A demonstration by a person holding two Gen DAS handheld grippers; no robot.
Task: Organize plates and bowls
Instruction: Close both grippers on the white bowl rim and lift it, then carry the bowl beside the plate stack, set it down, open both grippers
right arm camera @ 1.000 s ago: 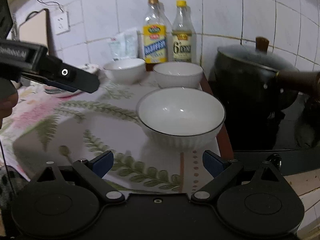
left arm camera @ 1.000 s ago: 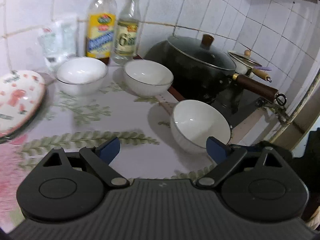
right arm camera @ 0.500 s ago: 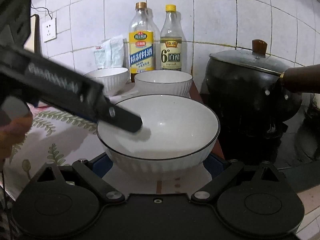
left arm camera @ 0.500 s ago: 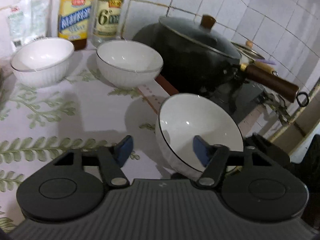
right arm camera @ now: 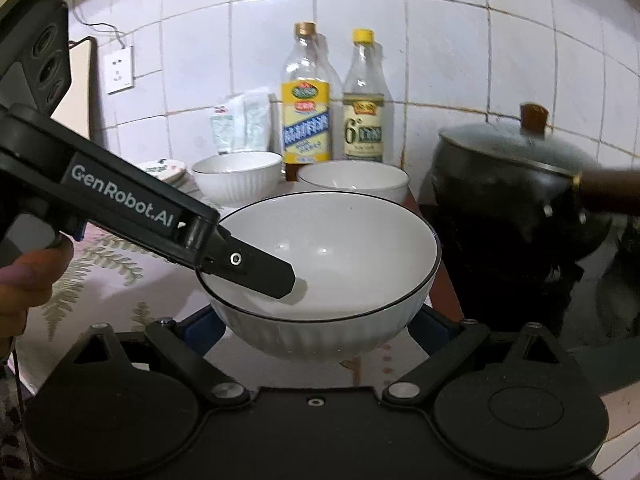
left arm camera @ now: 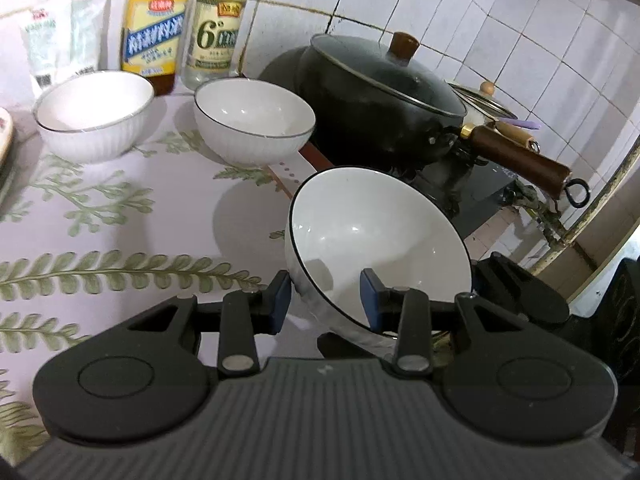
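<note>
My left gripper point(left arm camera: 324, 294) is shut on the rim of a white bowl with a thin dark rim point(left arm camera: 380, 240), one finger inside and one outside; the bowl is tilted and lifted off the counter. In the right wrist view the same bowl point(right arm camera: 332, 248) sits between the wide-open fingers of my right gripper point(right arm camera: 316, 324), which does not clamp it; the left gripper's finger point(right arm camera: 260, 268) reaches into it from the left. Two more white bowls point(left arm camera: 94, 114) point(left arm camera: 254, 120) stand at the back of the counter. A patterned plate point(right arm camera: 164, 170) lies at the far left.
Two bottles point(left arm camera: 154, 20) point(left arm camera: 218, 20) and white packets point(left arm camera: 56, 36) stand against the tiled wall. A black lidded pot point(left arm camera: 380, 96) with a brown handle point(left arm camera: 520, 160) sits on the stove at the right. The counter has a leaf-print cover point(left arm camera: 100, 220).
My left gripper has moved right onto the near bowl, closed on its rim and tipped it up. My right gripper has moved forward so the bowl sits between its open fingers.
</note>
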